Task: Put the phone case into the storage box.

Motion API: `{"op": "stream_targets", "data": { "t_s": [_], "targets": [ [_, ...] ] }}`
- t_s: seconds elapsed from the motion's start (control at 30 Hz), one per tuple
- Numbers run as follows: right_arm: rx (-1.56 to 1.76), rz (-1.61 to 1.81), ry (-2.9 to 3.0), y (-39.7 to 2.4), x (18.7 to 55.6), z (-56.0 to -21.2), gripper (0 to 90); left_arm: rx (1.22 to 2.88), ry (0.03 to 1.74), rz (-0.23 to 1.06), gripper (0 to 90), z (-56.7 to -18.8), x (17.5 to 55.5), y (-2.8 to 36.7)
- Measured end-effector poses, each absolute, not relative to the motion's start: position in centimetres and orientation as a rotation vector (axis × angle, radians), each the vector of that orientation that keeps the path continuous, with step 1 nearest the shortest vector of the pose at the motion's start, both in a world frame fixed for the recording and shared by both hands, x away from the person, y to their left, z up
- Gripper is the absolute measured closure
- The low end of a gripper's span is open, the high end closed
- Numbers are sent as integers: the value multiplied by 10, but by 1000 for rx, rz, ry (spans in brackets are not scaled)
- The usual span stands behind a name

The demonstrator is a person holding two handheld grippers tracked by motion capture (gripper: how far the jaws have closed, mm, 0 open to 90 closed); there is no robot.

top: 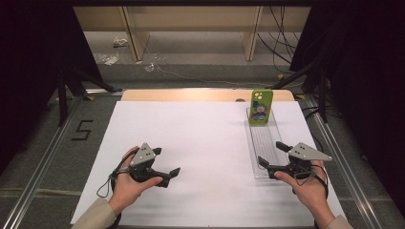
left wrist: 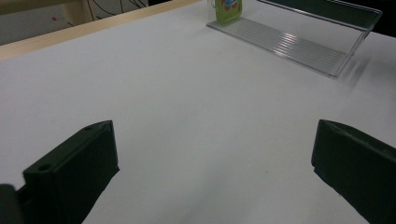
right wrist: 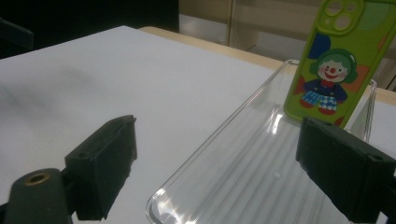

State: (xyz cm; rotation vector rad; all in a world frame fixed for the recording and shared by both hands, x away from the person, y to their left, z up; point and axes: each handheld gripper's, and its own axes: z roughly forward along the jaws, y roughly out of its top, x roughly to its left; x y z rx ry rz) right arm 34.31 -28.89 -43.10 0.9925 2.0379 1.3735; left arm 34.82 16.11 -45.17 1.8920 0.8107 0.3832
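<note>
- The step in hand looks like the approach: the right gripper (top: 272,159) sits at the near end of the clear tray (top: 274,131), and nothing has been picked up yet.
- The likely target is the green phone case (top: 261,107) with a clown printed on it. It stands upright at the far end of the tray, leaning against the tray's end wall, straight ahead of the right gripper's fingers and well apart from them.
- Seen from the right gripper view, the phone case (right wrist: 337,65) rises beyond the right-hand finger (right wrist: 343,170), while the tray's ribbed floor (right wrist: 252,172) lies between and below the two fingers.
- The right gripper's fingers stand wide apart and empty; they touch neither the case nor, as far as I can tell, the tray.
- The left gripper (top: 165,164) rests low over the white desk (top: 200,143), well to the left of the tray. Its fingers (left wrist: 74,172) are also spread wide with only bare desk between them, holding nothing.
- From the left gripper view, the tray (left wrist: 299,44) and the case's lower edge (left wrist: 229,11) lie far ahead and to the right of those fingers.
- The next move, in my judgement, calls for carrying the right gripper forward along the tray, keeping the fingers open until they straddle the case's thin edges, then closing gently so the leaning case does not tip or slide.
</note>
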Motion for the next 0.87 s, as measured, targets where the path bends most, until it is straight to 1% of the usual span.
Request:
{"op": "stream_targets", "data": {
  "t_s": [0.87],
  "targets": [
    [982,1403,2013,-293,339,-433,129,1888,811,381,2,-452,349,161]
  ]
}}
